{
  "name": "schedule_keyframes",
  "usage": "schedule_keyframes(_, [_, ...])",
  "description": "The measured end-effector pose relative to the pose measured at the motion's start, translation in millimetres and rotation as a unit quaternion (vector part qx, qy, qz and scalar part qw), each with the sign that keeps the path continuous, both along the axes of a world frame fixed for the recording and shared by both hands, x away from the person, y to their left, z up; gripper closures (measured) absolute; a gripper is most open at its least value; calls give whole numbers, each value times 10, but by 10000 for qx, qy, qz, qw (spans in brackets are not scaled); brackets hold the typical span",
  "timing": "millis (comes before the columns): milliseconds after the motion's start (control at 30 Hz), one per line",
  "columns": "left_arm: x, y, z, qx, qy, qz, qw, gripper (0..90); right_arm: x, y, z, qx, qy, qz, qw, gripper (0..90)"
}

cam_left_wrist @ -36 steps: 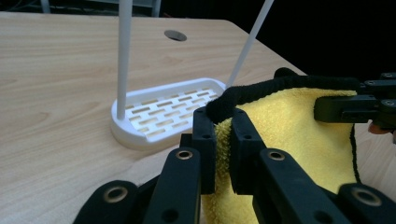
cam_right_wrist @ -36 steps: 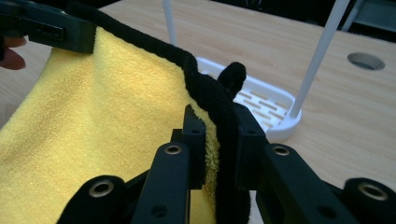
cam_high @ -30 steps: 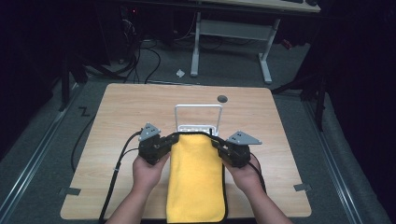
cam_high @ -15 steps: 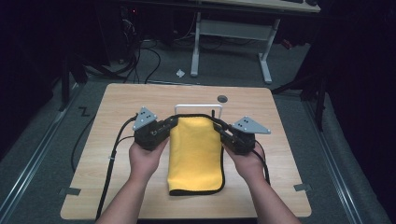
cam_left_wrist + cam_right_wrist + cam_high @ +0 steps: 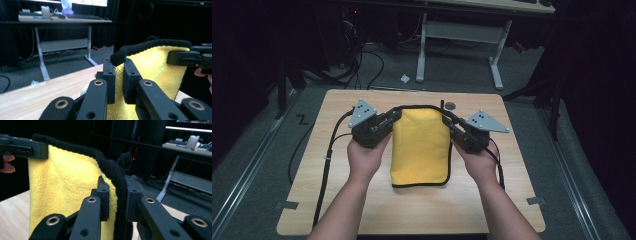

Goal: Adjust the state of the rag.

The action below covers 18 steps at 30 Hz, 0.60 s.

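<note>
— Grippers first: what are they doing?

— Left gripper [image 5: 388,120] has its jaws nearly closed, clamped on the far left corner of the yellow terry towel with black piping [image 5: 419,145]. In the left gripper view the left gripper [image 5: 119,72] pinches the cloth right under the black edge. Right gripper [image 5: 452,125] is likewise almost closed, gripping the far right corner; in the right gripper view the right gripper [image 5: 117,195] squeezes the thick black piping together with the yellow towel [image 5: 67,182].

— Where does the towel sit?

— It hangs between the two grippers over the middle of the light wooden table [image 5: 312,200], its far edge held up and stretched from left to right, its near end low towards the tabletop.

— Anything around it?

— A small dark round disc [image 5: 450,105] lies on the table just beyond the far right corner of the towel. Black cables [image 5: 329,155] trail over the left part of the table. A white-legged desk [image 5: 457,35] stands on the floor well beyond. Nothing lies between the grippers and the cloth.

— And its direction?

— The long axis runs near to far; the short held edge runs left to right.
</note>
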State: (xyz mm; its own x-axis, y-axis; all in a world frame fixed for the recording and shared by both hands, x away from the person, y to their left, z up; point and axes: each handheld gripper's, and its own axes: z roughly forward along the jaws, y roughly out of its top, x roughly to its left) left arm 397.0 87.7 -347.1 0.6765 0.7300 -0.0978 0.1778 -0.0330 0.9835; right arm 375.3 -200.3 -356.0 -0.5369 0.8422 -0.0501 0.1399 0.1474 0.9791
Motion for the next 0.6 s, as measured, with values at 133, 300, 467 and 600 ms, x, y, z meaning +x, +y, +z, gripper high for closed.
schedule_keyframes(133, [-10, -13, 88, -48, -157, 17, 9999, 827, 7, -14, 92, 34, -118, -15, 9999, 785])
schedule_keyframes(300, [1, -25, 195, -49, -305, 38, 9995, 827, 1, -21, 222, 53, -260, -31, 9996, 785])
schedule_keyframes(467, [35, -27, 289, -46, -419, 50, 9991, 827, 2, -34, 339, 37, -398, -3, 9992, 784])
schedule_keyframes(600, [96, -37, 330, -5, -440, 71, 9990, 827, 51, -32, 395, 7, -401, -31, 9992, 785])
